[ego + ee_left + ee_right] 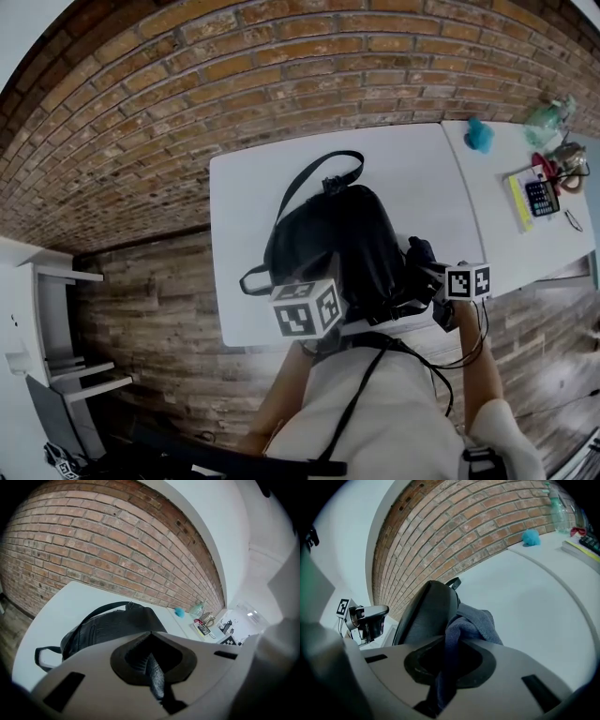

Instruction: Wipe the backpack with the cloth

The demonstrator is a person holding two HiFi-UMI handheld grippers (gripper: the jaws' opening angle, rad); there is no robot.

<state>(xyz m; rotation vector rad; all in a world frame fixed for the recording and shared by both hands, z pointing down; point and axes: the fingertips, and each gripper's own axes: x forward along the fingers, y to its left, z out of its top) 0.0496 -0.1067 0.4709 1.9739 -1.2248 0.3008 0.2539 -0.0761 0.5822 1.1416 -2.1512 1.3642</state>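
Clearly the black backpack (337, 234) lay on the white desk (412, 178), close to the desk's near edge, with its long strap (309, 178) looping towards the brick wall (187, 94). The left tool (152, 667) was closed on a dark, ribbed strip that looked like part of the backpack, though I could not tell which part. In the head view its marker cube (307, 307) sat at the backpack's near left corner. The right tool (445, 677) was clamped on a grey-blue cloth (471, 623). That cloth bunched up out of the jaws and pressed against the backpack's right side, one fold hanging over the desk surface. In the right gripper view the left tool showed beyond the backpack, well apart from the cloth. A second white desk (497, 225) stood just beside the first, on the right. It carried a small teal object (479, 136), a clear bottle (547, 117) and a calculator (542, 197). A white shelf unit (47, 319) stood on the wooden floor at the far left.
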